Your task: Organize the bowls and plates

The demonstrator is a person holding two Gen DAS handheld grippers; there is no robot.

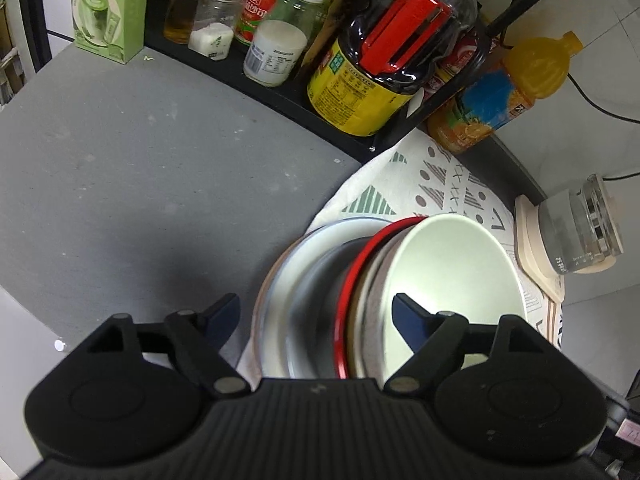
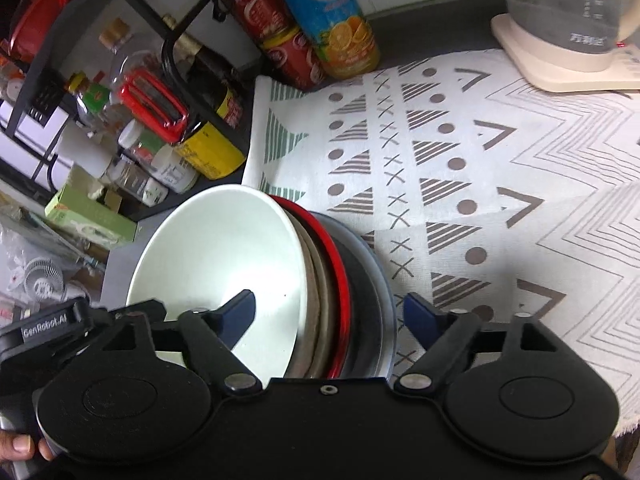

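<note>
Stack of tableware between two hand-held grippers. A white bowl (image 1: 448, 276) sits uppermost, nested in a red-rimmed dish (image 1: 352, 292) and a grey plate (image 1: 288, 292). The stack rests on a patterned cloth (image 2: 480, 184) at the edge of the grey surface (image 1: 140, 184).

Left gripper (image 1: 316, 312): fingers apart, straddling the near rim of the stack; one fingertip lies over the bare surface beside the plate, the other over the inside of the white bowl. Neither pad appears to press on anything.

Right gripper (image 2: 330, 308): fingers likewise apart, one fingertip over the bowl's interior, the other beyond the grey plate over the cloth. The stack's rim lies between them, ungripped.

Step in hand, as judged: the nested pieces appear set down and let go, so the stacking seems largely done. No other loose plates or bowls are visible in either view.

Next move, as judged: both grippers need to lift clear without catching the bowl rim, since a fingertip of each hangs inside it. A condiment rack (image 1: 360, 80) and a glass kettle (image 2: 572, 8) stand beyond the fingertips.
</note>
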